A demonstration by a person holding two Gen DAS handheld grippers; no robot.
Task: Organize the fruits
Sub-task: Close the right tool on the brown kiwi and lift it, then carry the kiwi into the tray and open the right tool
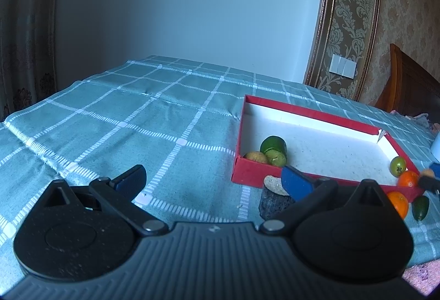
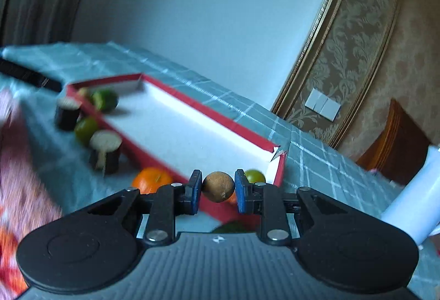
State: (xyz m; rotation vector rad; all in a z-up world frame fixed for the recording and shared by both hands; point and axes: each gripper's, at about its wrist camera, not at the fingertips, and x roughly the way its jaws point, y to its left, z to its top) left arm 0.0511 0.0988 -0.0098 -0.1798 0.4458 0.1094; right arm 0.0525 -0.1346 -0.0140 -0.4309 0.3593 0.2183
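Note:
A red tray [image 1: 310,107] with a white floor lies on the checked tablecloth; it also shows in the right wrist view [image 2: 220,114]. Its near left corner holds green cut pieces [image 1: 273,146] and a brown fruit [image 1: 255,157]. A green fruit [image 1: 398,165] and an orange [image 1: 408,179] sit in its right corner. My left gripper [image 1: 211,179] is open and empty, left of the tray. My right gripper [image 2: 217,187] is shut on a small brown round fruit [image 2: 218,186], held over the tray's near edge.
Outside the tray lie an orange [image 1: 398,203], a green fruit [image 1: 420,208] and a dark cylinder piece [image 1: 275,202]. The right wrist view shows two dark cylinder pieces [image 2: 106,153], a green fruit [image 2: 85,129] and an orange [image 2: 151,180]. A white cylinder [image 2: 412,198] stands at the right.

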